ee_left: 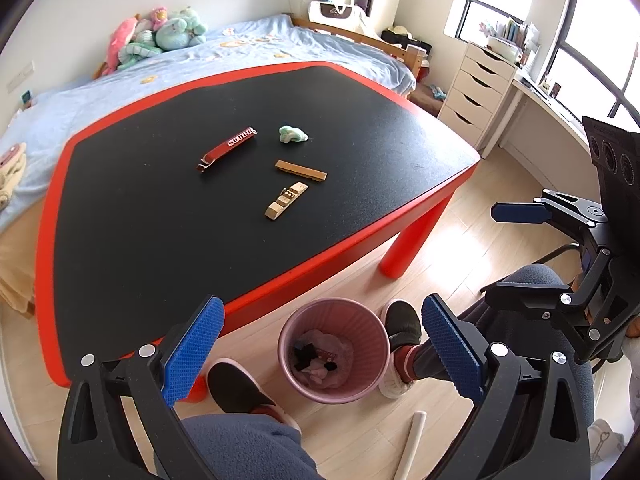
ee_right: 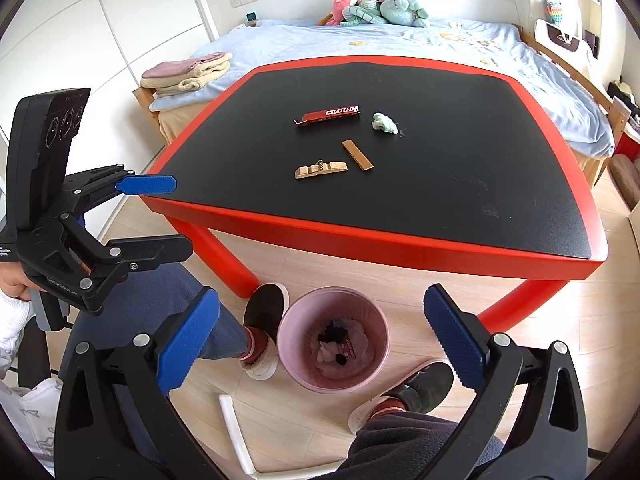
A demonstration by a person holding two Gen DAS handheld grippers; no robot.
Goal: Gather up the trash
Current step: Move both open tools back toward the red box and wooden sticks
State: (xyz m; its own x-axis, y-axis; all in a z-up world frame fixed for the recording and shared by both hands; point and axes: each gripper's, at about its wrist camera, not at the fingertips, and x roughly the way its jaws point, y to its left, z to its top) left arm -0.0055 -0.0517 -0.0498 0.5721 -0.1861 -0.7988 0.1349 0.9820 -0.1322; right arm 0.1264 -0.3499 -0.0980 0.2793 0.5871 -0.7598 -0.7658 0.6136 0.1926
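Note:
On the black table (ee_left: 160,220) (ee_right: 460,184) lie a red wrapper (ee_left: 226,148) (ee_right: 327,115), a crumpled green tissue (ee_left: 293,134) (ee_right: 384,123), a brown strip (ee_left: 301,170) (ee_right: 357,154) and a beige wooden piece (ee_left: 286,201) (ee_right: 321,170). A pink bin (ee_left: 334,350) (ee_right: 333,344) holding trash stands on the floor by the table's near edge. My left gripper (ee_left: 320,354) is open and empty above the bin; it also shows in the right wrist view (ee_right: 156,216). My right gripper (ee_right: 322,344) is open and empty above the bin, and shows in the left wrist view (ee_left: 520,248).
The person's feet in dark slippers (ee_left: 236,388) (ee_right: 266,306) flank the bin. A white stick (ee_left: 410,444) (ee_right: 236,432) lies on the wooden floor. A bed (ee_right: 400,40) stands behind the table. A white drawer unit (ee_left: 476,88) is at the right.

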